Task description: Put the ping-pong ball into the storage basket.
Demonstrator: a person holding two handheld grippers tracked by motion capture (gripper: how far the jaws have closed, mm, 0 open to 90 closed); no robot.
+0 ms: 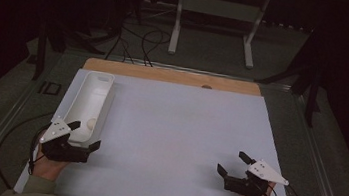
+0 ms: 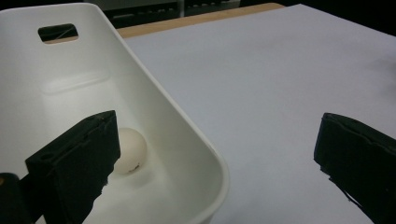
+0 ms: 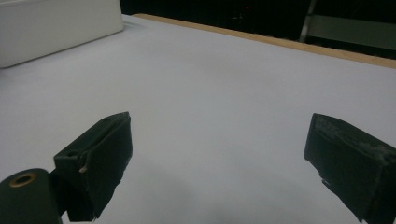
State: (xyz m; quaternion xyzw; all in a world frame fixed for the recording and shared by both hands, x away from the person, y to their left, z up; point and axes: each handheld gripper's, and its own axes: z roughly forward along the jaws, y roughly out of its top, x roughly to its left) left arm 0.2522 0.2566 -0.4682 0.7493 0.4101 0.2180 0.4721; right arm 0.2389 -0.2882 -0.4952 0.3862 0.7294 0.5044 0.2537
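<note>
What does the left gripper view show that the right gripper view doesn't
The left gripper view looks into the white bin: a small pale egg-shaped ball lies on its floor, and a handle slot pierces its far wall. The left tongs stand open astride the bin's near wall. The right gripper view has the right tongs open above bare white table, with a white frame's legs beyond the far edge. Both share the white tabletop, its wooden back edge, the bin, and open black jaws.

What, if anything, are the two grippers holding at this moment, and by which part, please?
Nothing is held. The left gripper stands open at the near end of the white bin, where a small egg lies untouched; the right gripper is open over the bare table.
</note>
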